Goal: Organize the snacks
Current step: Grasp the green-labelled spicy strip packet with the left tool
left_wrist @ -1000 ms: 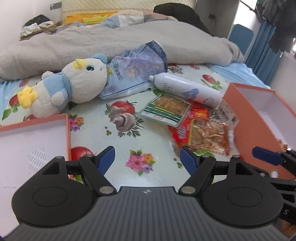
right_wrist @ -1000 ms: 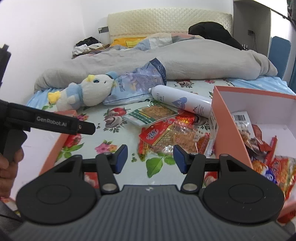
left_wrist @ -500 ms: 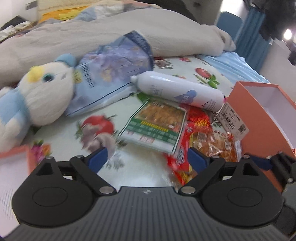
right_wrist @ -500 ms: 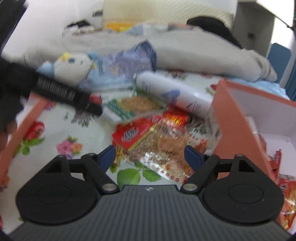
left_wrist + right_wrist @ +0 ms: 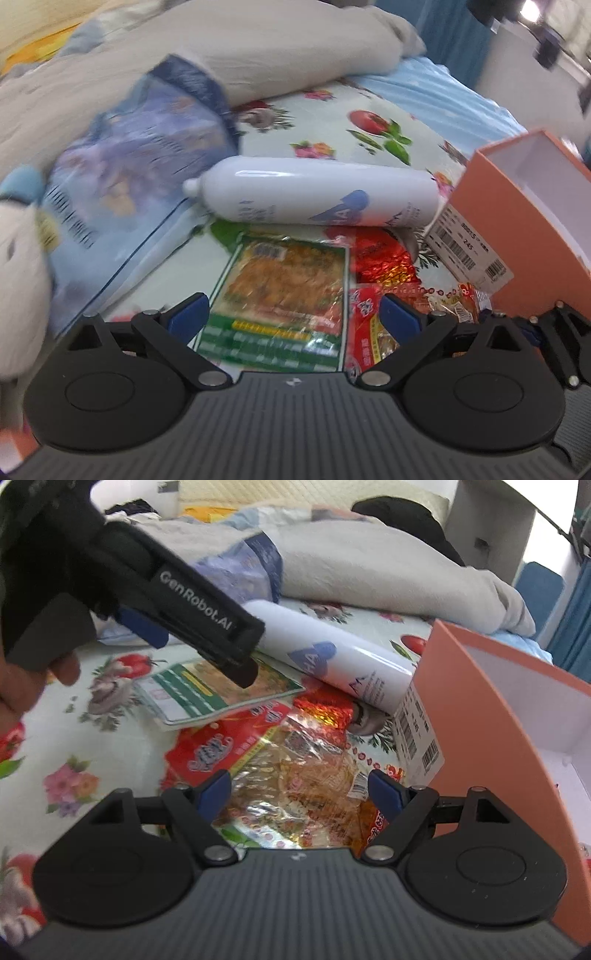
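Snack packets lie in a heap on the flowered bedsheet beside an orange box (image 5: 517, 236). My left gripper (image 5: 293, 315) hangs low over a green packet (image 5: 284, 295). Its jaws are opening, the packet lies flat between the tips, and the pads do not press it. From the right wrist view, the left gripper's black finger (image 5: 207, 620) hovers above that green packet (image 5: 199, 694). My right gripper (image 5: 300, 790) is open over a clear-fronted packet (image 5: 306, 775) that lies on a red one (image 5: 210, 753), close to the orange box (image 5: 480, 709).
A white bottle (image 5: 317, 195) lies behind the packets against the box. A blue bag (image 5: 140, 158), a plush toy (image 5: 18, 243) and a grey blanket (image 5: 295, 55) sit further back. A hand (image 5: 22, 686) holds the left gripper.
Both grippers came forward and down to the snack heap and opened wider. The left one swung right, from beside the plush toy to over the green packet.
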`<action>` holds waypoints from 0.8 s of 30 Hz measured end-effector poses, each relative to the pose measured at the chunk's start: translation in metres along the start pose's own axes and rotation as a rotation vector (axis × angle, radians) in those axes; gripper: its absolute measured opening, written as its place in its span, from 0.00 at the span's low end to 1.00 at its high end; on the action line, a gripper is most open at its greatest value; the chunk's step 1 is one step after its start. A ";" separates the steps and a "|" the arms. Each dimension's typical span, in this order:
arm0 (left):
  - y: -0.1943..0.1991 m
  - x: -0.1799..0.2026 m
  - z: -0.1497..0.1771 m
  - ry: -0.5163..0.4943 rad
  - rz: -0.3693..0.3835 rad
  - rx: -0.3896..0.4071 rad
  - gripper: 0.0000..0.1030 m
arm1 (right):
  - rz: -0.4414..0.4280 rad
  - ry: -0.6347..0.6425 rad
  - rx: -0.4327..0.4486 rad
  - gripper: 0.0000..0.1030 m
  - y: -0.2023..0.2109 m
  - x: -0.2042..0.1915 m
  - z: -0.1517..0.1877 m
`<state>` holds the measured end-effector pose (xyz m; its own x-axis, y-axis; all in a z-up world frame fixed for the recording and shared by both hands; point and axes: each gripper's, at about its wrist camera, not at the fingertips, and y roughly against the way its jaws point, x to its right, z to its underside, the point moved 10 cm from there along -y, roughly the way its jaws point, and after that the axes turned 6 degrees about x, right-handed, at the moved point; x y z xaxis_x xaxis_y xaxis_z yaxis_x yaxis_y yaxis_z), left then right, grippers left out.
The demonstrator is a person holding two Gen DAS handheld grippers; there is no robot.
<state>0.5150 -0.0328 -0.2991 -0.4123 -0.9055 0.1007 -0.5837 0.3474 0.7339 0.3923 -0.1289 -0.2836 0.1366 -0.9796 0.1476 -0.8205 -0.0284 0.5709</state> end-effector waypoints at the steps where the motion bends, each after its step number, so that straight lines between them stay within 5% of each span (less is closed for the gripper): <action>1: -0.004 0.002 -0.002 -0.010 0.007 -0.003 0.97 | 0.010 -0.017 -0.015 0.80 -0.004 0.002 0.003; 16: -0.049 0.002 0.006 -0.102 0.007 -0.073 0.97 | -0.037 -0.142 -0.009 0.81 -0.011 0.008 0.013; 19: -0.052 -0.001 0.005 -0.070 0.014 -0.074 0.97 | -0.028 -0.137 -0.006 0.67 -0.008 0.013 0.014; 21: -0.054 -0.003 0.006 -0.062 0.014 -0.082 0.97 | -0.003 -0.122 -0.003 0.43 -0.005 0.020 0.015; 24: -0.056 -0.001 0.008 -0.070 0.003 -0.081 0.97 | 0.011 -0.045 0.016 0.39 -0.003 0.016 0.018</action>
<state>0.5428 -0.0495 -0.3454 -0.4633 -0.8843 0.0584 -0.5251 0.3270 0.7857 0.3873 -0.1486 -0.2980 0.1029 -0.9878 0.1171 -0.8305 -0.0205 0.5566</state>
